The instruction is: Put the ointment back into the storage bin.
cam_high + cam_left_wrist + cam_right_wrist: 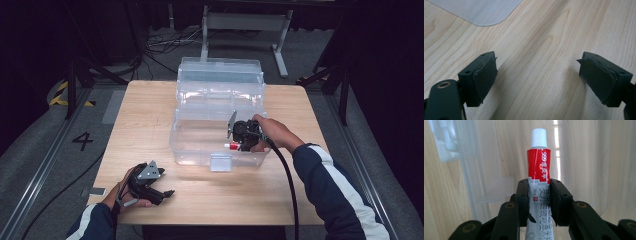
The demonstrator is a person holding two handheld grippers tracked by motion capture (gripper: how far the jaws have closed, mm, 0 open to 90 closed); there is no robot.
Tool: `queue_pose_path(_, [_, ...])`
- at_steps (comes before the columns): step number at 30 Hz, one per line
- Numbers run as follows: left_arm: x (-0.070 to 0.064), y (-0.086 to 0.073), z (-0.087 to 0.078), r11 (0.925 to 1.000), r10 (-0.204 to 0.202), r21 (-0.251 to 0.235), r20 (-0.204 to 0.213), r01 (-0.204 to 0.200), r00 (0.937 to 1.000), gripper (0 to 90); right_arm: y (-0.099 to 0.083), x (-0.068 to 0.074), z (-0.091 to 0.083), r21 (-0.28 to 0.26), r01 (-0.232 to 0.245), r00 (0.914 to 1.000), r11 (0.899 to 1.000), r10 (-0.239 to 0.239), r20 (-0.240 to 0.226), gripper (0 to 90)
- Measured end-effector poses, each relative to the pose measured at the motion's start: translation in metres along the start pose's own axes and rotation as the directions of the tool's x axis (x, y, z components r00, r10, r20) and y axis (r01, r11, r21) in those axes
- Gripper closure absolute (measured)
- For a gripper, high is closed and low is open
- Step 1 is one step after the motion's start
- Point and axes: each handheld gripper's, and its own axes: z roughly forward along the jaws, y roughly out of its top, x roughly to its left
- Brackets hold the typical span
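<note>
- The right gripper [239, 142] reaches down inside the clear plastic box [197, 145], which stands in the middle of the wooden table [145, 120]
- Its jaws are clamped on a small tube [539, 172], pressing on both sides of the tube's grey lower part
- In the right gripper view the tube has a red upper band with white lettering and a ribbed white cap [538, 138] that points away from the gripper, with the box's see-through wall and bottom behind it
- In the high view the tube's red and white end [232, 146] sticks out to the left of the jaws, low in the box near the front wall and just behind the box's front latch [220, 162]
- The person's right hand [272, 132] holds this gripper over the right part of the box, and the black cable [287, 185] trails from it toward the table's near edge
- The box's lid [220, 70] stands open on the far side of the box
- The left gripper [162, 195] rests on the table in front of the box and to its left, well apart from it, held by the left hand [127, 192]
- Its jaws are spread wide with only bare wood between the pads [485, 75], grasping nothing
- In the left gripper view a rounded corner of the box [480, 11] lies beyond the jaws, at the upper left
</note>
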Motion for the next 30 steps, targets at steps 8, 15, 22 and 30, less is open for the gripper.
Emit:
queue_pose_path(8, [0.0002, 0.0001, 0.0001, 1.0000, 0.002, -0.002, 0.001, -0.002, 1.0000, 15.0, -0.0005, -0.0025, 0.0030, -0.004, 0.011, 0.9999, 1.000, -0.011, -0.007, 70.4])
queue_pose_path(15, [0.0003, 0.0001, 0.0001, 1.0000, 0.002, -0.001, 0.002, -0.002, 1.0000, 15.0, -0.0005, -0.0043, 0.0033, 0.004, 0.011, 0.9996, 1.000, -0.011, -0.026, 69.9])
queue_pose_path(22, [0.0002, 0.0001, 0.0002, 1.0000, 0.003, -0.001, 0.000, -0.003, 1.0000, 15.0, -0.0038, -0.0033, 0.0004, -0.005, -0.011, 0.9999, 1.000, 0.011, -0.013, 65.3])
queue_pose_path(30, [0.0003, 0.0002, 0.0004, 1.0000, 0.002, -0.004, 0.002, -0.002, 1.0000, 15.0, -0.0080, -0.0019, -0.0063, -0.050, -0.019, 0.9998, 0.999, 0.019, -0.004, 63.2])
